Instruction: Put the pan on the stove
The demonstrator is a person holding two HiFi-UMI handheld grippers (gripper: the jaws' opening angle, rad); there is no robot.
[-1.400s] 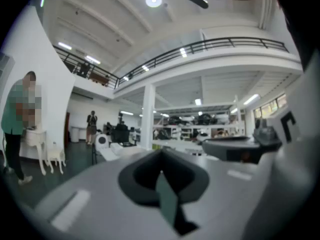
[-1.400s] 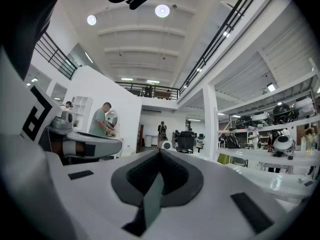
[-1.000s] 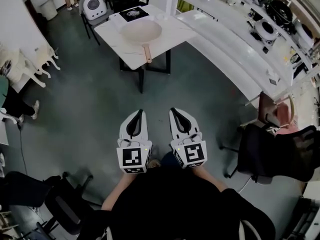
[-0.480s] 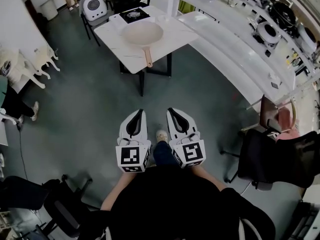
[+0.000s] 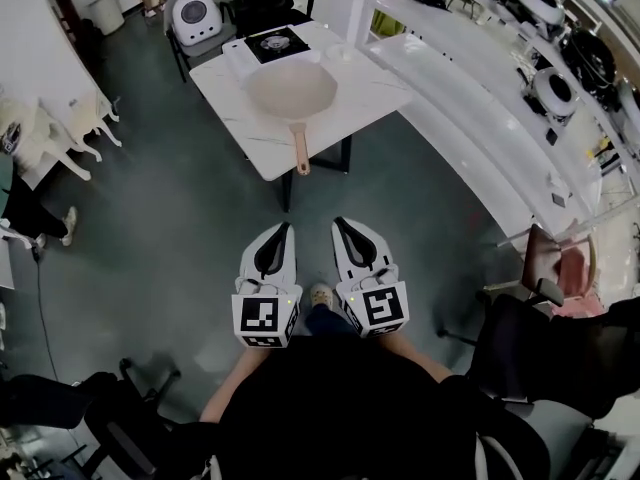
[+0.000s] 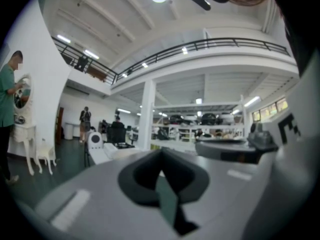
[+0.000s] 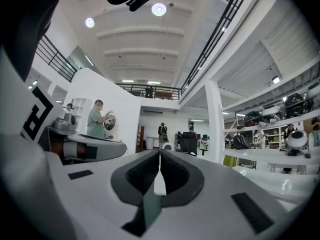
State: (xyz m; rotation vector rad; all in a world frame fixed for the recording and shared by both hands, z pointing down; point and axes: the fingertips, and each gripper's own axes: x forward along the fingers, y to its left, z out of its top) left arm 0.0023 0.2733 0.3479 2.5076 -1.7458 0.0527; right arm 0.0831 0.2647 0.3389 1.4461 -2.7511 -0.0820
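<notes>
Approach step: bring closed, empty left gripper (image 5: pixel 283 227) and right gripper (image 5: pixel 340 223) to beige round pan (image 5: pixel 290 88) on white desk (image 5: pixel 372 80), then open.

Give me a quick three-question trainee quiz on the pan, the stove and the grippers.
1. True or false: the pan already sits on the stove.
2. The pan's handle points: A) toward the person, B) away from the person, C) at the shelves.
3. Fill in: the left gripper and right gripper are both ___.
Key: 1 false, it lies on the table; 2 A; 3 shut.
</notes>
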